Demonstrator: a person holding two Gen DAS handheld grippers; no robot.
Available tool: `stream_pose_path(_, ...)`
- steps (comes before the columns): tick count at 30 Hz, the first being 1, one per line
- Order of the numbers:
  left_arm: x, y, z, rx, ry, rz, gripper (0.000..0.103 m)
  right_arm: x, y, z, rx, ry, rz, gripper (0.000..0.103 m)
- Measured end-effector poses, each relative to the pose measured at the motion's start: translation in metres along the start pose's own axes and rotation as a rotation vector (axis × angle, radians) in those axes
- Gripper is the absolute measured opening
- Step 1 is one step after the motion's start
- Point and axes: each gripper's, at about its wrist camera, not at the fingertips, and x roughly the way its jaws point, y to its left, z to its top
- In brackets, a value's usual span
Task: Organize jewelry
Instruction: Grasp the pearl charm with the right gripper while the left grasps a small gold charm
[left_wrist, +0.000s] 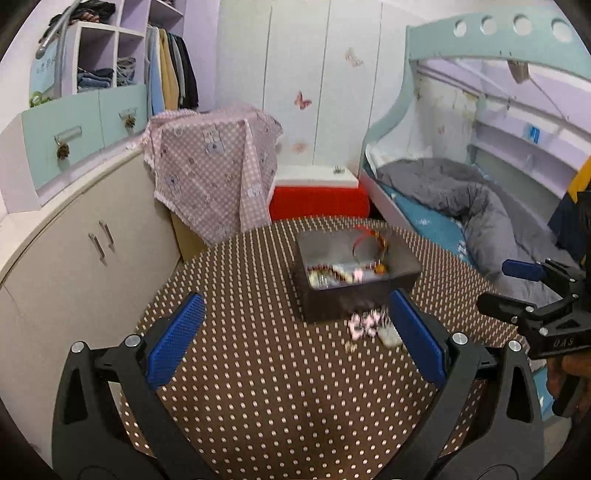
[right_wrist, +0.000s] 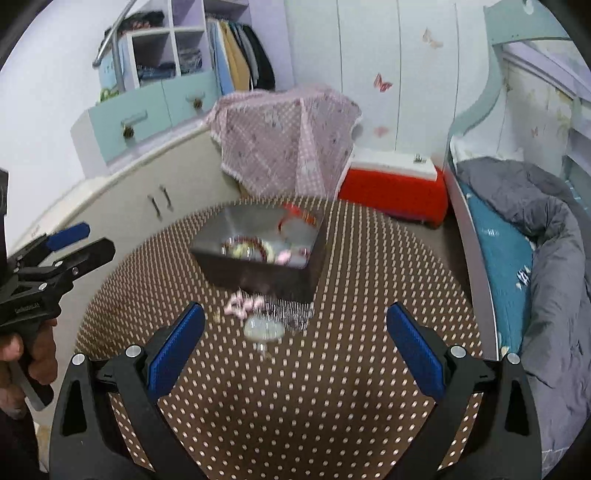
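Both held above a round table (right_wrist: 332, 424) in brown dotted cloth. Left gripper (left_wrist: 295, 336) spread wide, nothing between the blue ribbed pads; right gripper (right_wrist: 295, 339) likewise released and empty. Near the table's middle, a dark box (right_wrist: 266, 269), square, open-topped, with smooth stiff walls, already holding beaded bracelets and a red bangle (left_wrist: 369, 243), all blurred. Just in front of the box, loose on the cloth: pink piece (right_wrist: 243, 306), small and knotted or bow-like, and a pale round piece (right_wrist: 264, 328), glassy or beaded, too blurred to name. Smaller bits beside them, unreadable.

Probably very light, both of them, and apt to skid or roll on the cloth under a clumsy pinch. Pink one likely soft and yielding; best taken across its middle. Round one likely hard and slick, perhaps breakable; better gripped across its widest part, gently, pads low to the cloth. Right gripper nearest, facing both squarely.
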Motion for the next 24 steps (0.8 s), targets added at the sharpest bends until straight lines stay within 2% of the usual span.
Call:
stream_pose_path(7, 0.031, -0.013, -0.025, 0.053, 0.097, -0.009, 0.097, 0.026, -0.003, -0.025, 0.015, 0.085, -0.003, 0.095)
stream_pose_path(17, 0.079, -0.033, -0.038, 0.118, 0.193, -0.072, 0.095, 0.038, -0.008, -0.043, 0.029, 0.134, -0.009, 0.095)
stream_pose_path(19, 0.089, -0.034, -0.039, 0.123, 0.214, -0.083, 0.091, 0.039, -0.008, -0.046, 0.031, 0.141, -0.008, 0.095)
stream_pose_path(24, 0.109, -0.036, -0.047, 0.122, 0.291, -0.121, 0.059, 0.044, -0.006, -0.047, 0.030, 0.154, 0.007, 0.095)
